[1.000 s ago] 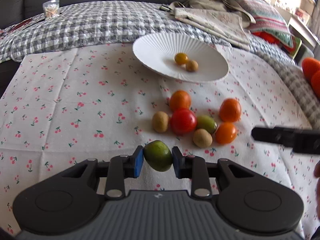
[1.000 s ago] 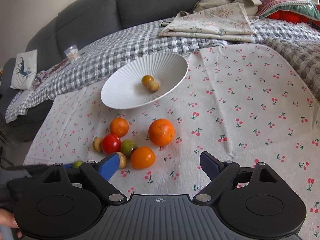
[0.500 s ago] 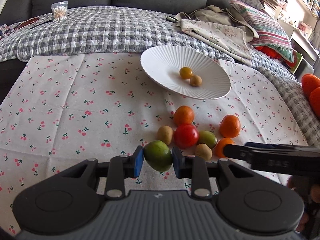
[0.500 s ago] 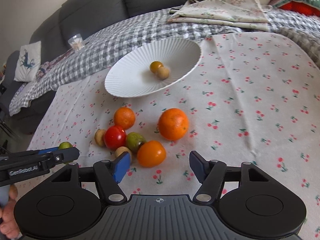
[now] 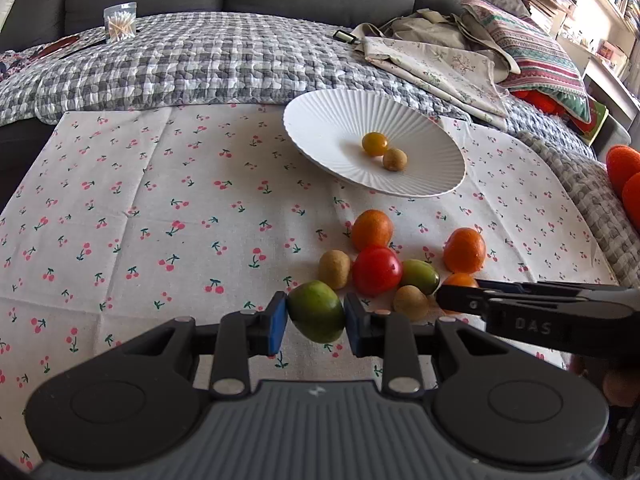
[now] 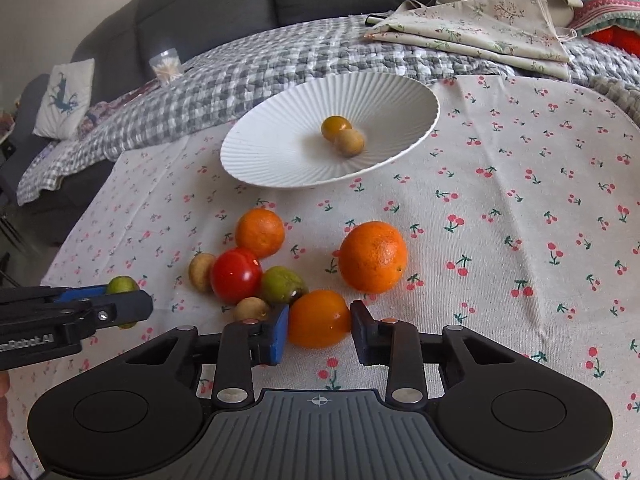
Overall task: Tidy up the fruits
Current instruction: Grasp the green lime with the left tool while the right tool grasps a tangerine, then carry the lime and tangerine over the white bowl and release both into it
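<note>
Left gripper (image 5: 316,314) pinches smooth green fruit (image 5: 317,311) (oval, glossy).

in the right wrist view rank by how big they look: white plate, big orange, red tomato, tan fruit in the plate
Largest to smallest as seen in the right wrist view:
1. white plate
2. big orange
3. red tomato
4. tan fruit in the plate

The tan fruit lies farther from the camera, so its true size against the tomato is less sure.
</note>
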Motion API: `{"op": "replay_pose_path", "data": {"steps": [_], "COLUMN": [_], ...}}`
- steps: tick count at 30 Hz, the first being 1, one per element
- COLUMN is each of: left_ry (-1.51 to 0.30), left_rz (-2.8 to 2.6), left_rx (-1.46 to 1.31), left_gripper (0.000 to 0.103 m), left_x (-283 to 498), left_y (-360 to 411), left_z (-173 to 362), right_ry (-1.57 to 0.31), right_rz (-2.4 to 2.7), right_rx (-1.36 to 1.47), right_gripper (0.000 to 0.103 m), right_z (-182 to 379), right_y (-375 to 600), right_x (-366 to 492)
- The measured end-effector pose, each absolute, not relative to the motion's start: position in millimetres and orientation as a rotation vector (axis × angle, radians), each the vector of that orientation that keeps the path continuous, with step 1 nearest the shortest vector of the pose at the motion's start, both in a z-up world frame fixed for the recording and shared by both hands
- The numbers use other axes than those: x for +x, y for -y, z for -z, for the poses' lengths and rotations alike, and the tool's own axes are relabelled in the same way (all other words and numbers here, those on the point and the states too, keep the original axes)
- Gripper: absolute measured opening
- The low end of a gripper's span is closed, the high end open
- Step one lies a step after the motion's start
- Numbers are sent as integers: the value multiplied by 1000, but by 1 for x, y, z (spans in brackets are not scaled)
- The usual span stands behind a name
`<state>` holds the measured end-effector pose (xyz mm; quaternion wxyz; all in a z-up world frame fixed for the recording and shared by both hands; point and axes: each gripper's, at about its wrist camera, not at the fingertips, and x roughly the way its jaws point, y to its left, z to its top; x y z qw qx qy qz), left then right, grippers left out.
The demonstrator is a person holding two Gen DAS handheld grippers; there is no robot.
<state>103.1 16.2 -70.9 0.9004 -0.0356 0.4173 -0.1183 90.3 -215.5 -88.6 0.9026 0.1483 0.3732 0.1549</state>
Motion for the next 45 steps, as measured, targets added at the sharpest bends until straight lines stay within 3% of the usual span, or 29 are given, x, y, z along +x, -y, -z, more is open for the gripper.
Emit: {"op": "replay_pose_path", "data": {"steps": [45], "left_ry": [-681], "left_rz": [244], "left_rx": [-68], "left_gripper": [29], "left_x": [154], "left_y": [-3], "left_z": [43], "right_ry": [-603], "right_rz": [-243], "right_rx": [405], "right_gripper": [31], "right_z": [43], "right_y": [286], "right_x": [86]}}
